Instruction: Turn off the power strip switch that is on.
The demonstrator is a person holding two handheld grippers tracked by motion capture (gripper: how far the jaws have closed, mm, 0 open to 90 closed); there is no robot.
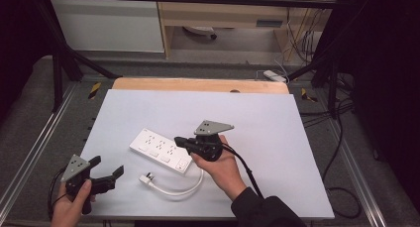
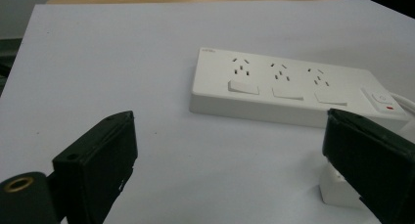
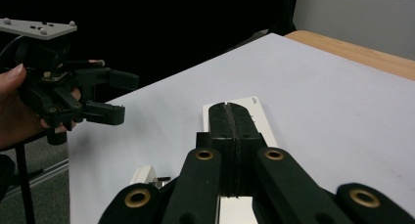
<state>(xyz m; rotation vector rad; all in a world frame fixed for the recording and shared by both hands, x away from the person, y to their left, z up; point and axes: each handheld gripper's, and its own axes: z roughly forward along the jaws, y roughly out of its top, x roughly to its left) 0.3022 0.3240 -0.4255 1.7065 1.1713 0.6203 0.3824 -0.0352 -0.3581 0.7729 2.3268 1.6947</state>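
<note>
- Near the middle of the table (image 1: 277,138), a white power strip (image 1: 161,150) is lying flat, angled toward the near edge, its cable (image 1: 185,187) curling to a white plug (image 1: 147,179) lying on the table closer to that edge.
- At the near left corner, the left gripper (image 1: 106,173) is hovering with its jaws spread wide and nothing between them; its own view is looking at the strip's sockets and switch (image 2: 381,98).
- Over the strip's switch end, the right gripper (image 1: 179,141) is hanging with its jaws pressed fully together, clasping nothing, tips pointing along the strip (image 3: 244,117).
</note>
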